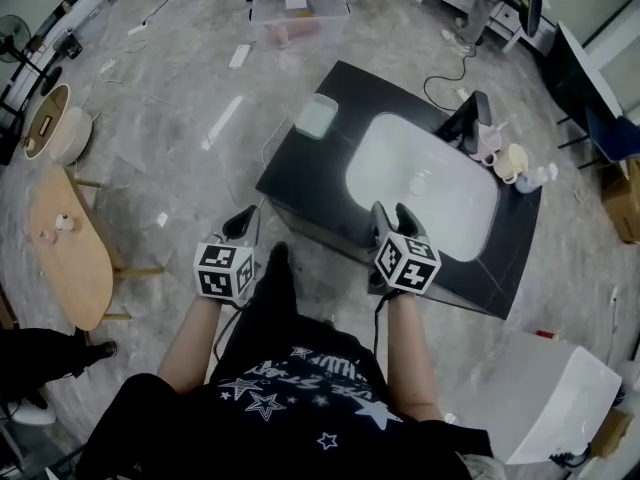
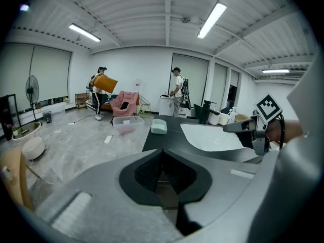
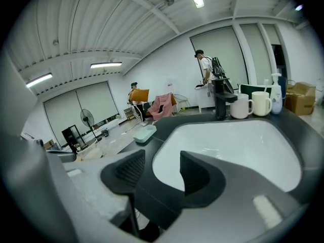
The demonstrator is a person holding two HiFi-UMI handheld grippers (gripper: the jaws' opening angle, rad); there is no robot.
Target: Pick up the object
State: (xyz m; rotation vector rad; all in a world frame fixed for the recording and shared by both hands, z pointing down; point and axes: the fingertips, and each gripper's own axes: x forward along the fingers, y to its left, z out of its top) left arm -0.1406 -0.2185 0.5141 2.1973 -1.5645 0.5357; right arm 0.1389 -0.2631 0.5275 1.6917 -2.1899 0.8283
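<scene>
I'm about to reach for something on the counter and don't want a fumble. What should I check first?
1. Right gripper open: ok, jaws apart, nothing between them.
2. Left gripper open: not ok, jaws together, empty.
3. Right gripper at the counter: ok, over its near edge by the sink.
4. Left gripper at the counter: not ok, over the floor beside it.
5. Target chosen: cannot tell; tray and mugs both stand on the counter.
</scene>
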